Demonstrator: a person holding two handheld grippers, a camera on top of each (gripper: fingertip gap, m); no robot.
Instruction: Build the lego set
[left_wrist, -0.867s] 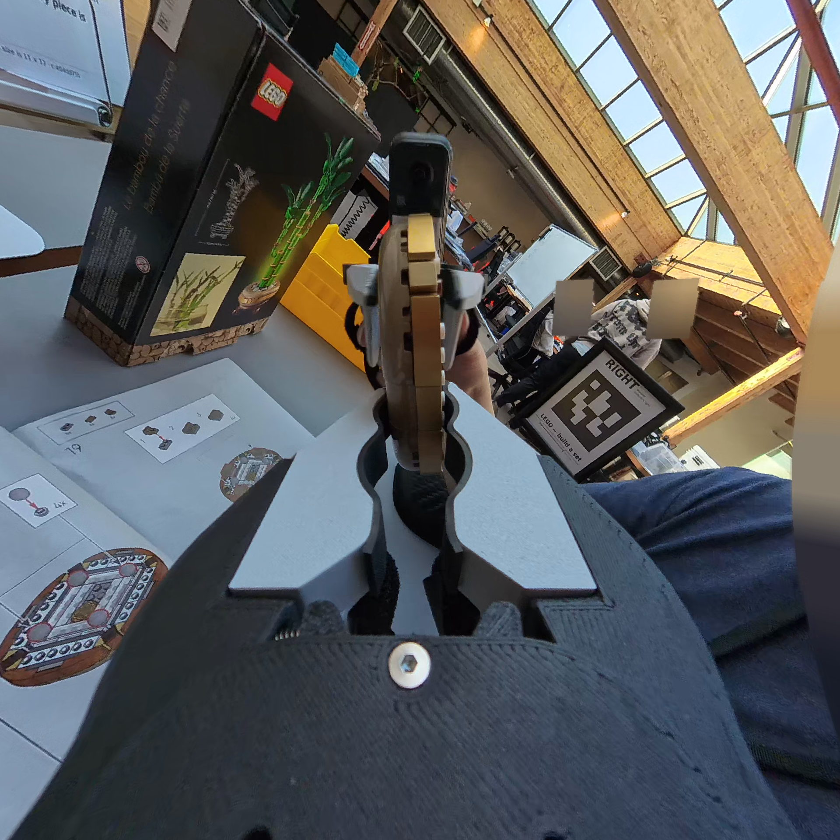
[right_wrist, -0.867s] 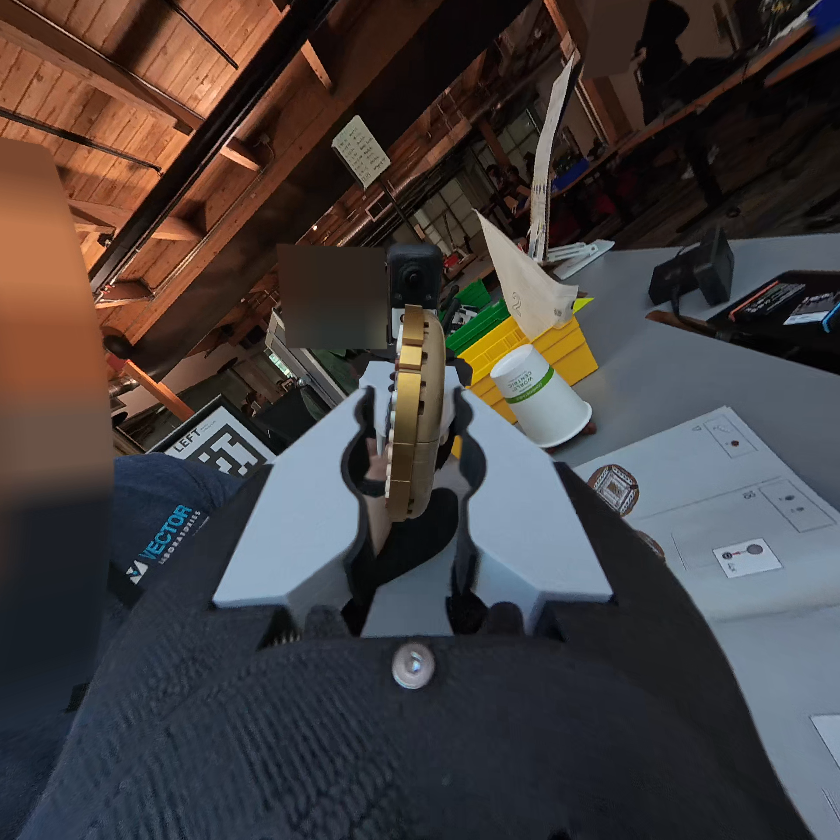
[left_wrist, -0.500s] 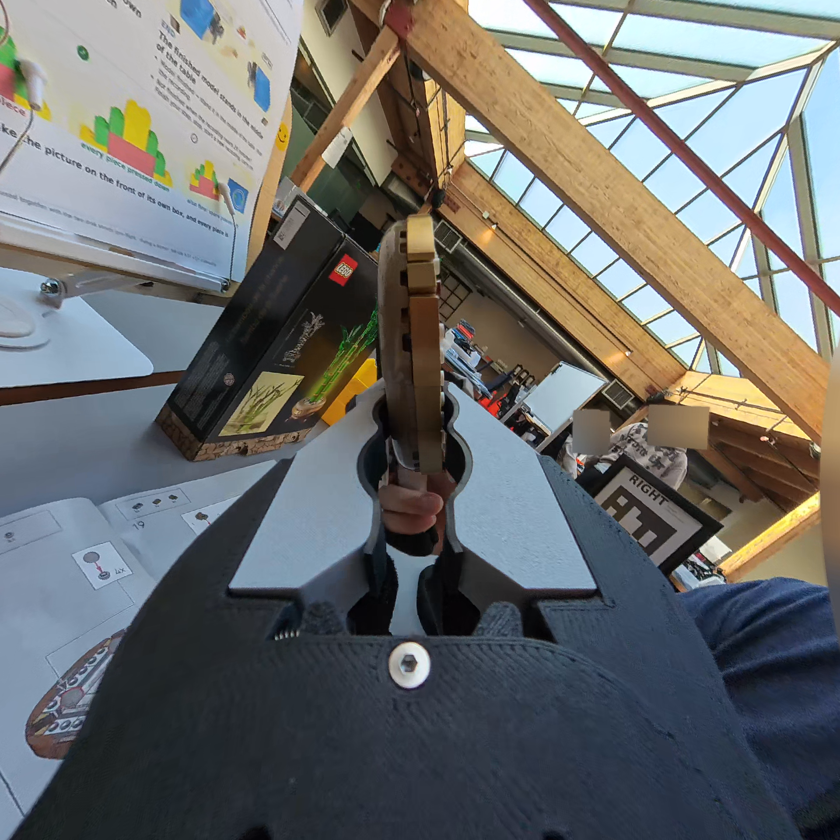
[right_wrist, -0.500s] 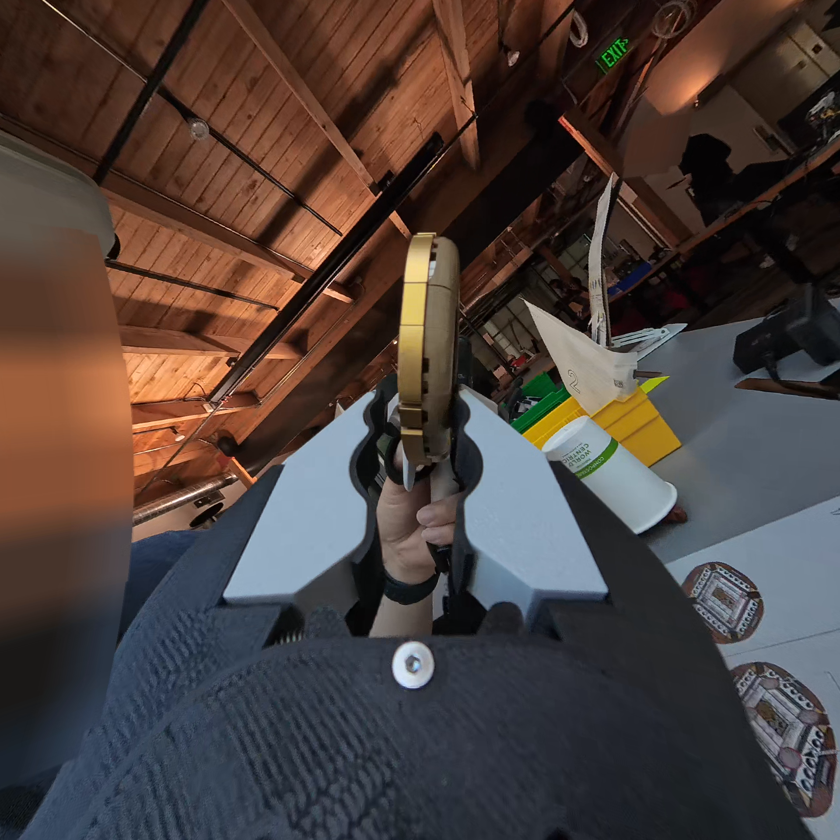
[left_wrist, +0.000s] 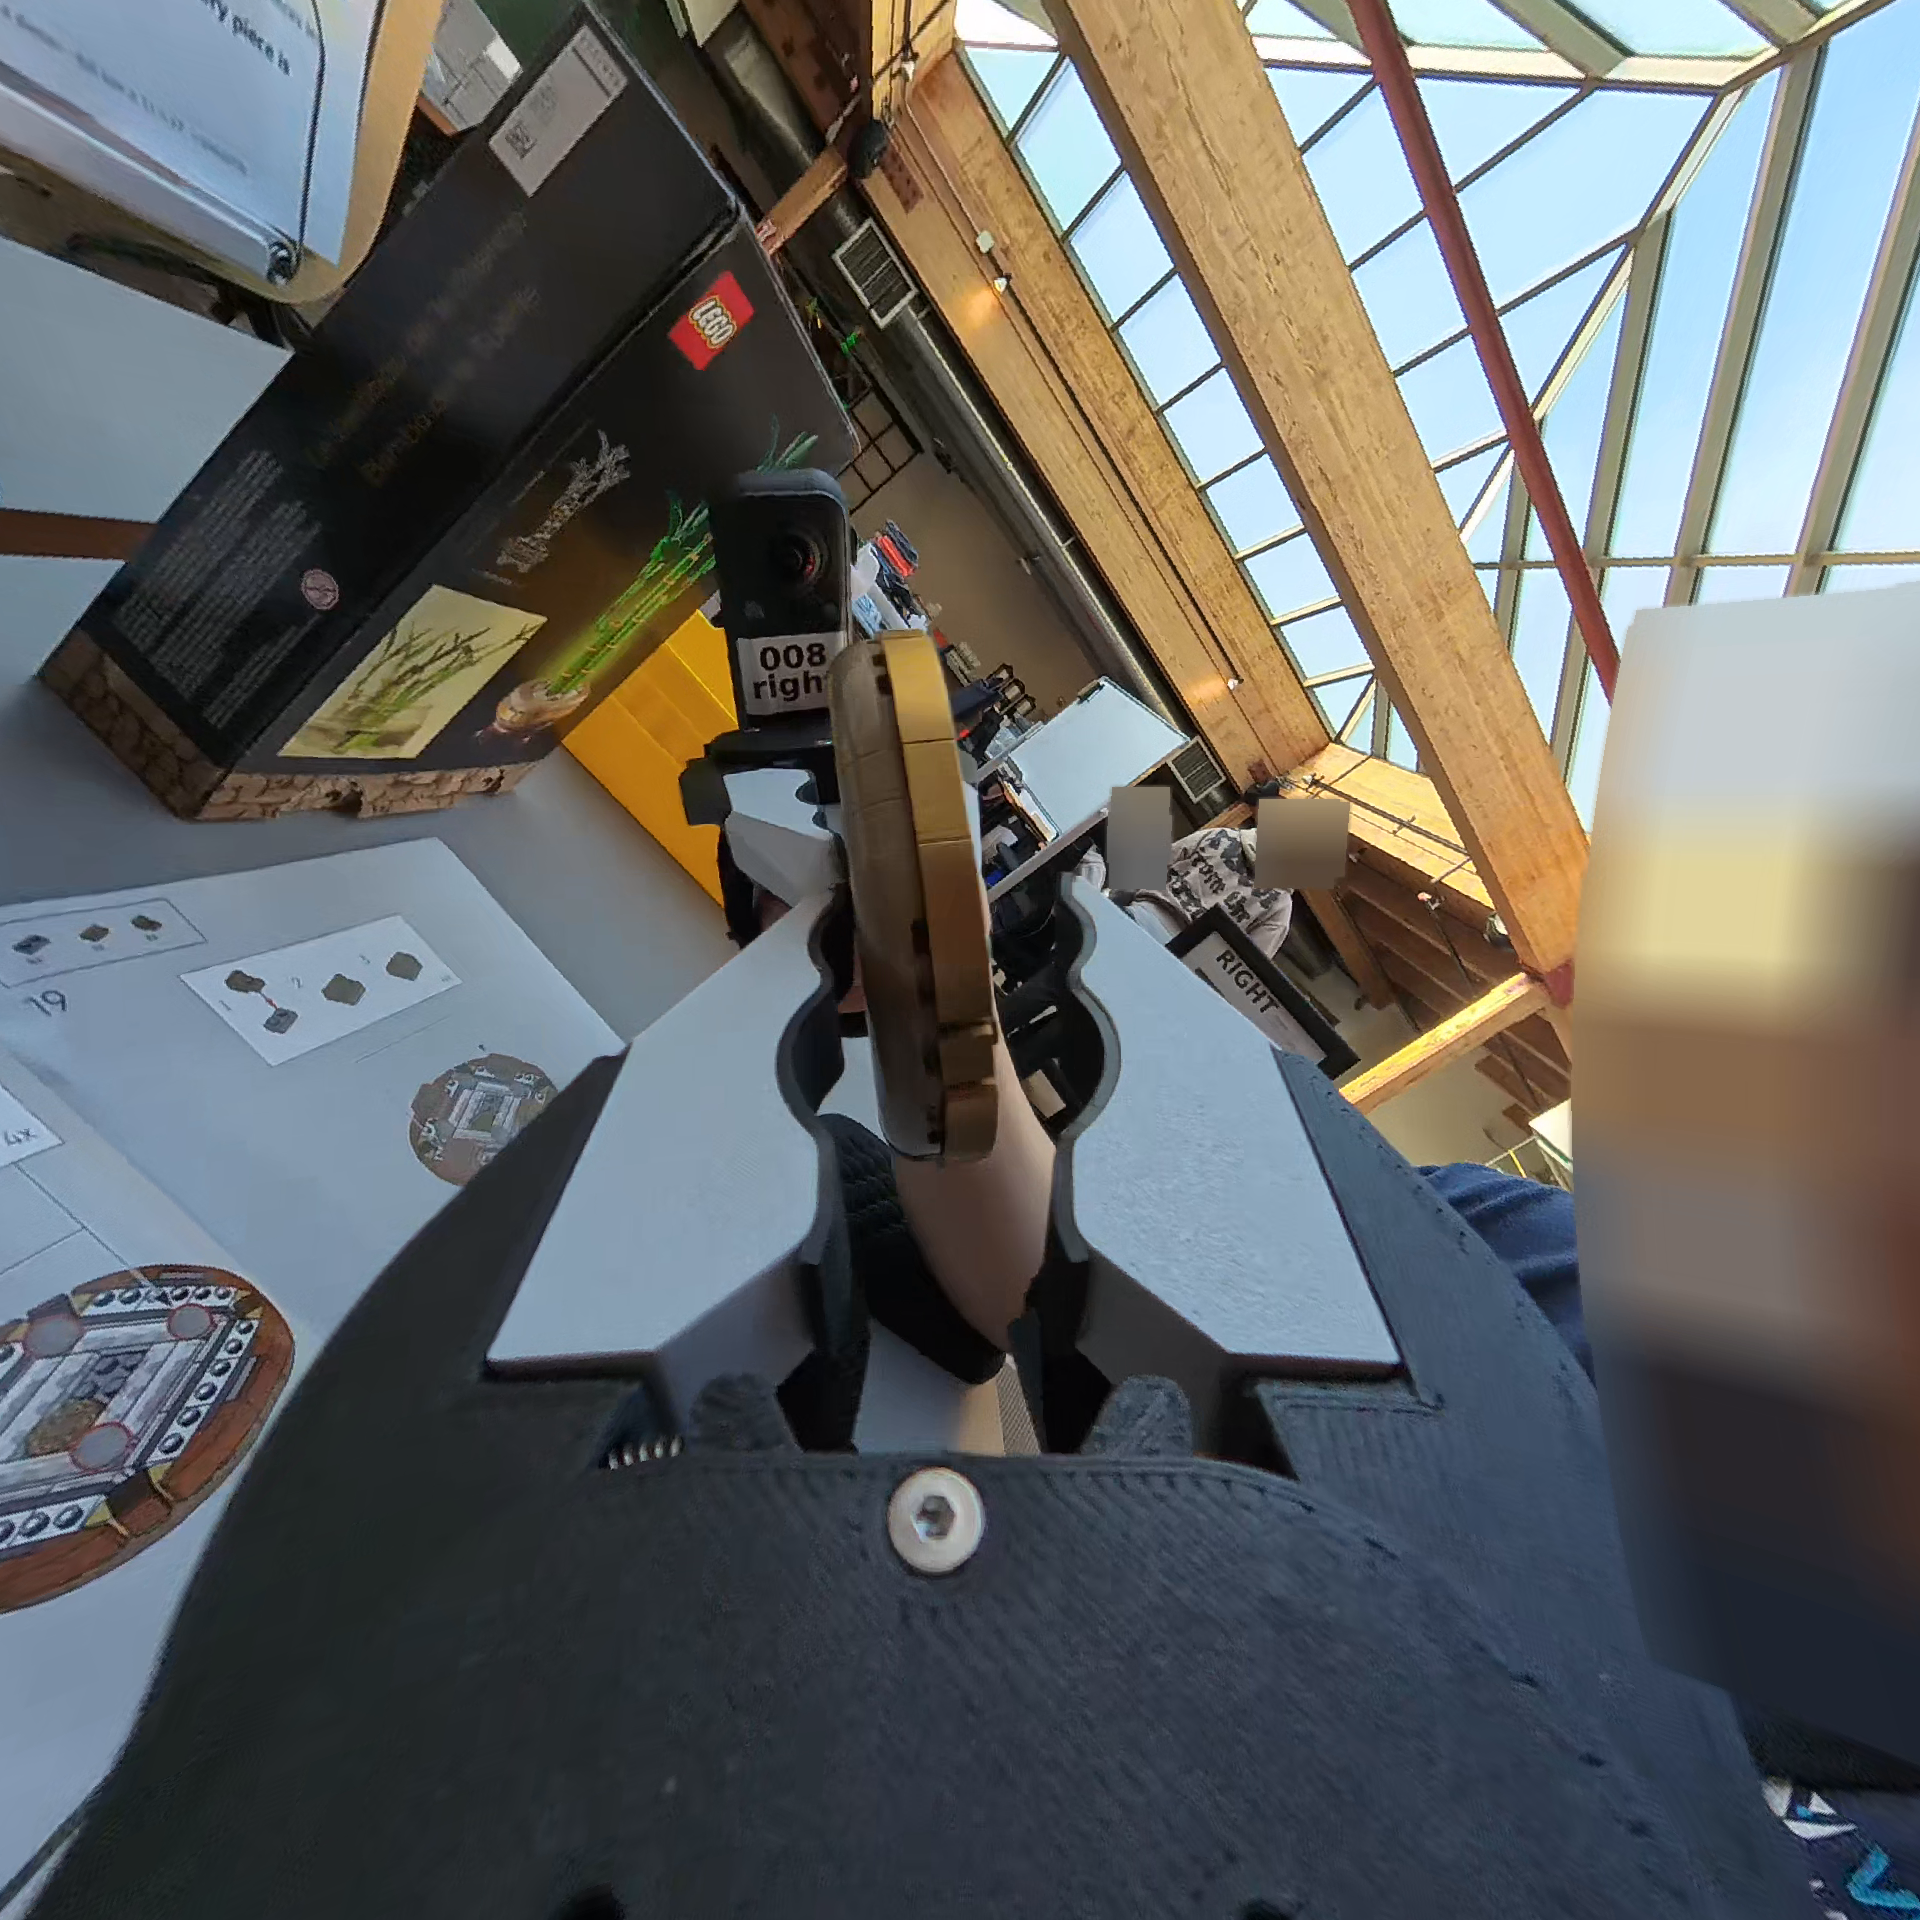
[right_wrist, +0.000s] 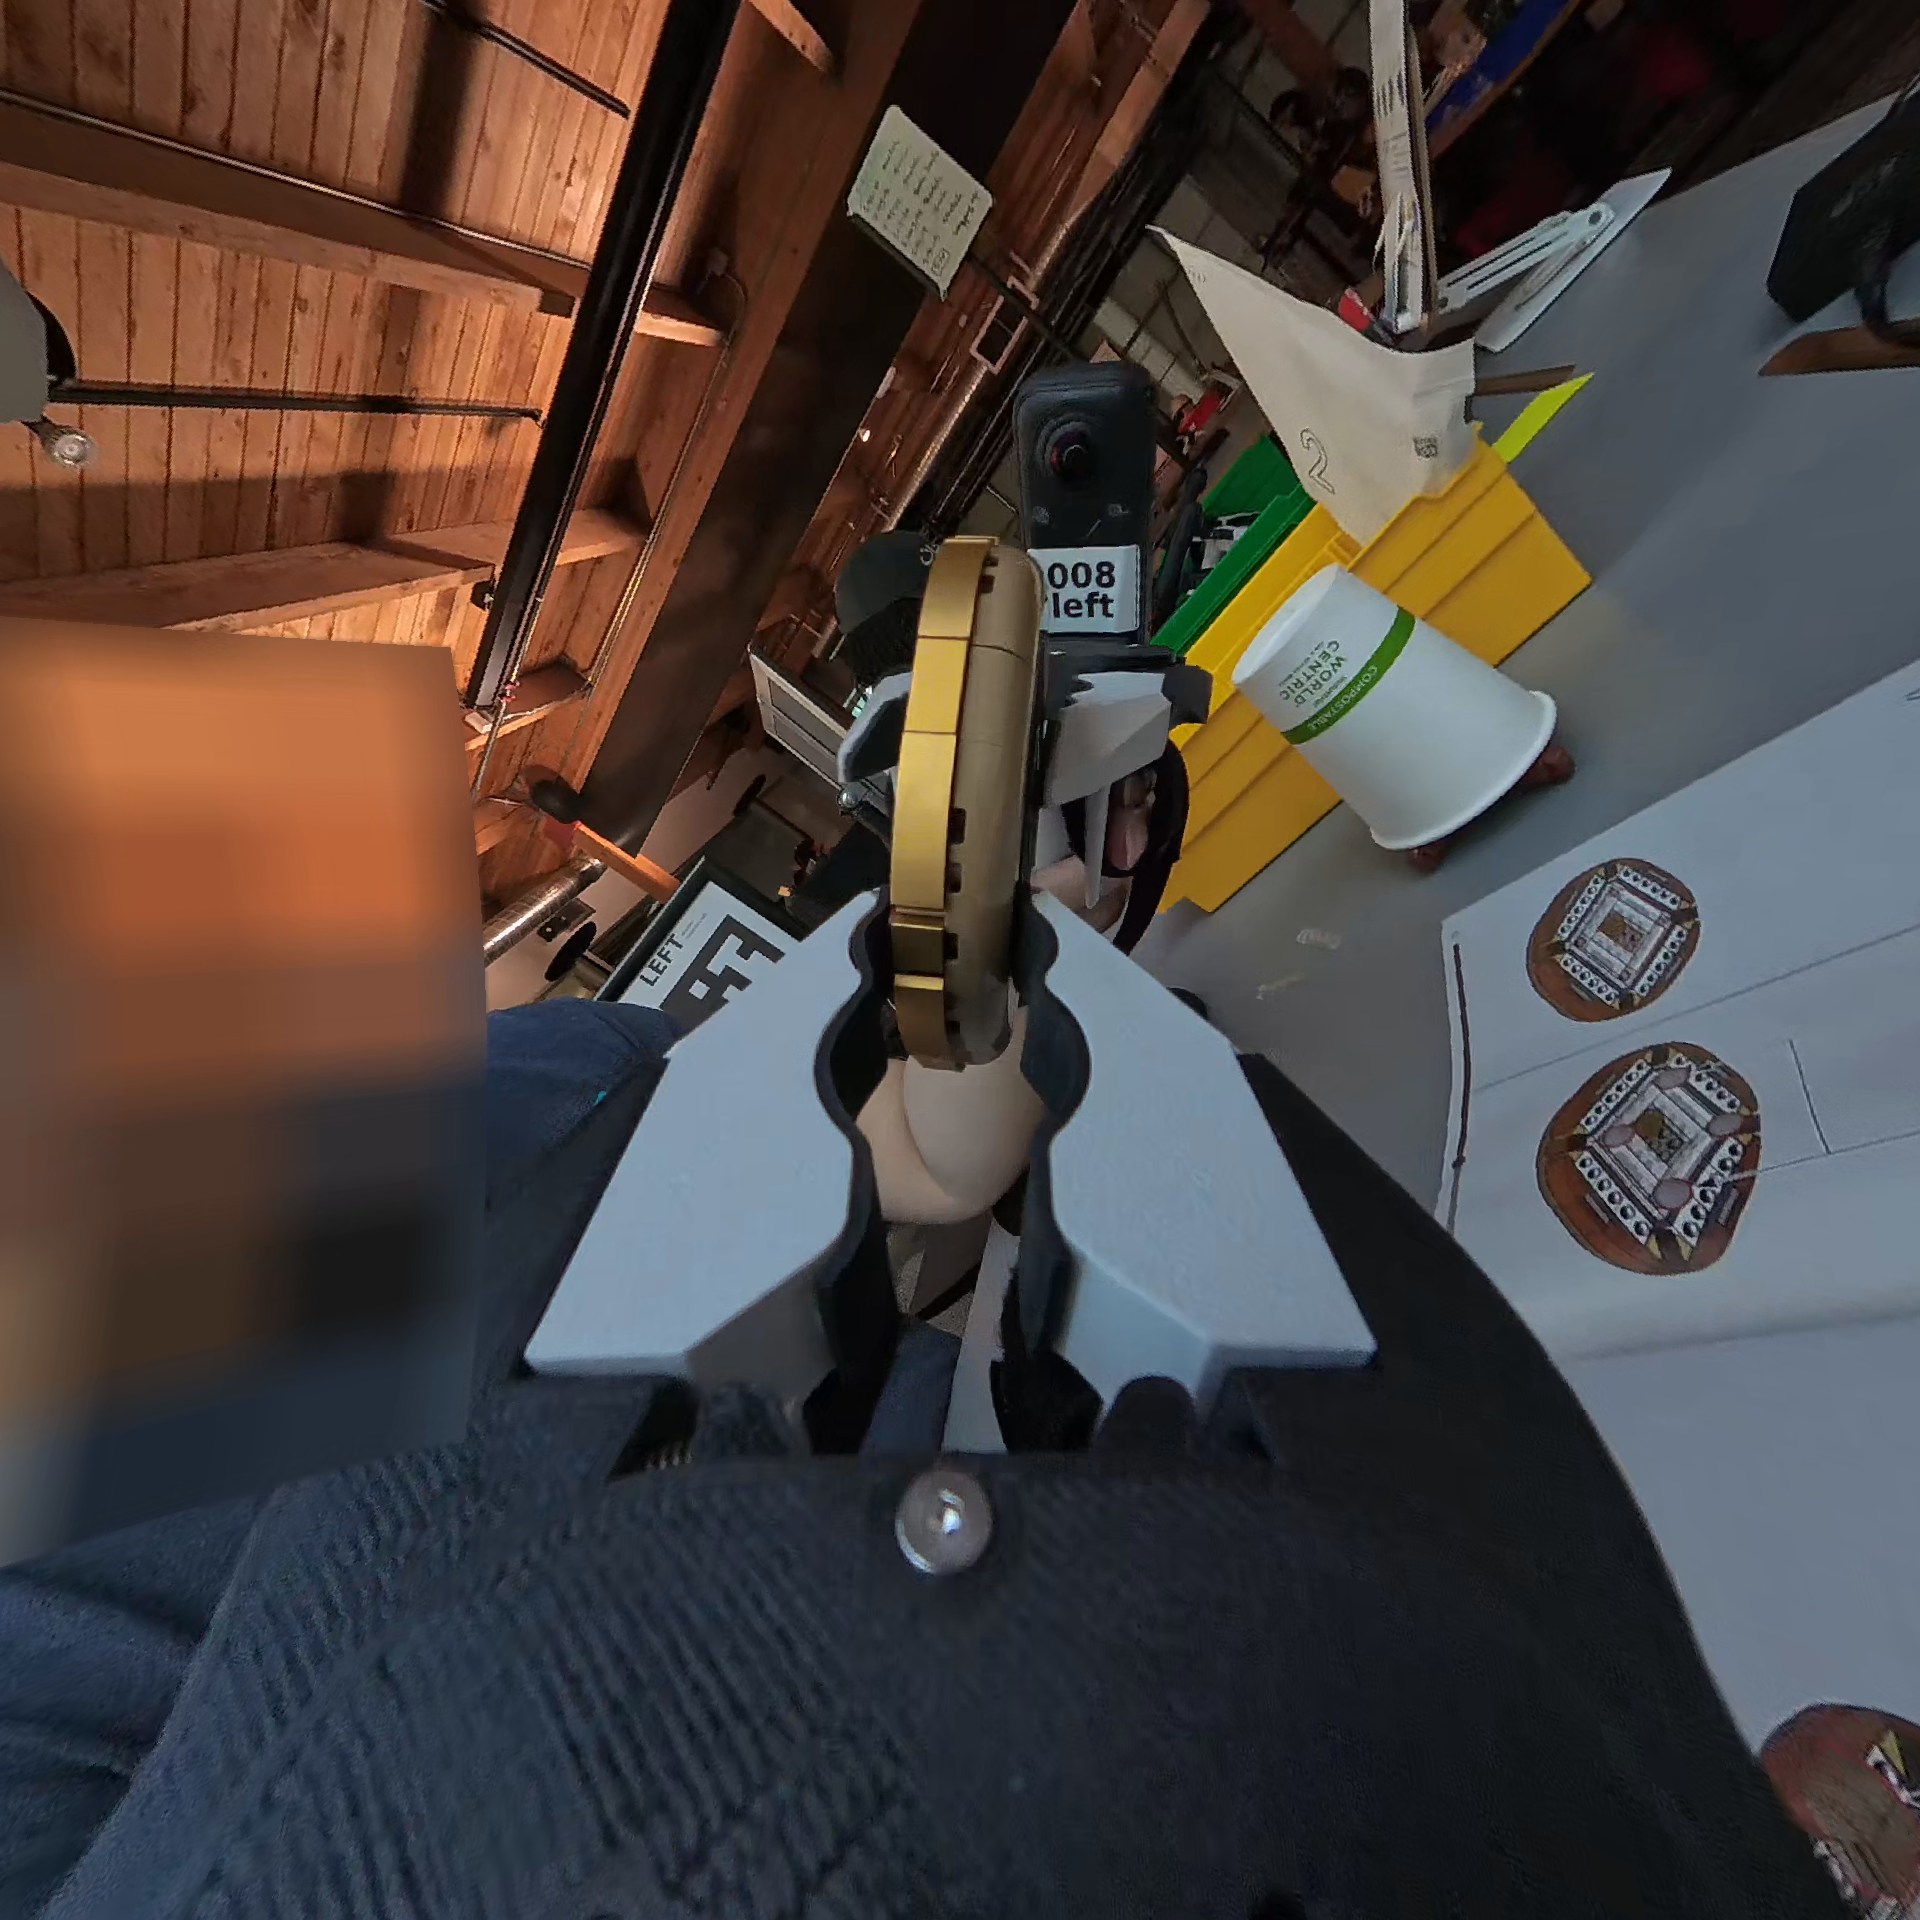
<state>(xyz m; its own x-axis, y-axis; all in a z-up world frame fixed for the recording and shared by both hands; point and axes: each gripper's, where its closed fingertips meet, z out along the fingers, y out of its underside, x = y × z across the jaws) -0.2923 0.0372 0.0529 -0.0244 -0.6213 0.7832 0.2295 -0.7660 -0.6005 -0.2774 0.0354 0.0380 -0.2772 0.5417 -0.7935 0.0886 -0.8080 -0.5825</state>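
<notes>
A round gold and tan lego disc (left_wrist: 914, 883) is held edge-on in the air between my two grippers, which face each other. My left gripper (left_wrist: 951, 914) has its jaws spread. The disc leans against one finger and a gap shows beside the other. My right gripper (right_wrist: 951, 925) is shut on the opposite edge of the disc (right_wrist: 961, 810). The right gripper also shows beyond the disc in the left wrist view (left_wrist: 784, 831). The left gripper shows in the right wrist view (right_wrist: 1101, 717). The person's hands show behind the fingers.
The open instruction booklet (left_wrist: 260, 1039) lies on the grey table (left_wrist: 104, 416) and shows in the right wrist view too (right_wrist: 1662, 1143). The black lego box (left_wrist: 436, 416) stands behind it. A yellow bin (right_wrist: 1403, 582) and an upturned white paper cup (right_wrist: 1392, 707) stand at the far side.
Both views swung up toward the ceiling, then back down toward the table. My left jaws have widened around the disc. My right jaws have closed onto it.
</notes>
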